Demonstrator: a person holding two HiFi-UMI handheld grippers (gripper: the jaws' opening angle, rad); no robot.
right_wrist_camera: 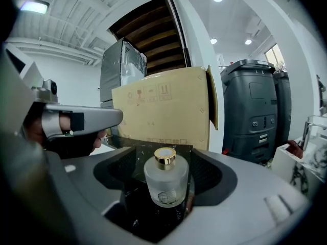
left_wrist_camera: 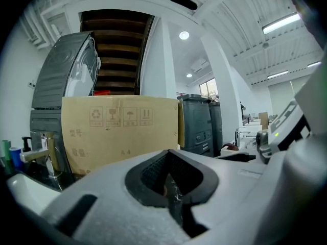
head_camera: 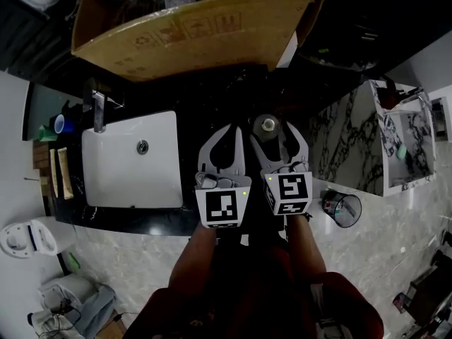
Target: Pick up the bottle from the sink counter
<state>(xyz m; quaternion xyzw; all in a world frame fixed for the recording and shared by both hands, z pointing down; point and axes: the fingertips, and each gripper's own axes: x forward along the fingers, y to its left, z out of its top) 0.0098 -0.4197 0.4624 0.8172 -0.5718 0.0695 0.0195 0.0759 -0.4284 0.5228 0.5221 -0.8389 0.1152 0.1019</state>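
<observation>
A small frosted glass bottle (right_wrist_camera: pixel 166 184) with a gold cap stands upright on the black sink counter (head_camera: pixel 183 221). In the head view the bottle (head_camera: pixel 268 124) sits between the two jaws of my right gripper (head_camera: pixel 270 128), just right of the sink. My right gripper (right_wrist_camera: pixel 164 160) is open, and the jaws flank the bottle with a gap showing on either side. My left gripper (head_camera: pixel 236 130) hovers beside it to the left, over the counter. The jaws of the left gripper (left_wrist_camera: pixel 168 157) are shut with nothing between them.
A white sink basin (head_camera: pixel 113 182) with a metal faucet (head_camera: pixel 97 111) lies to the left. A large cardboard box (head_camera: pixel 191 27) stands behind the bottle. A blue cup (head_camera: pixel 59 123) is at the far left. A waste bin (head_camera: pixel 342 207) stands on the floor at the right.
</observation>
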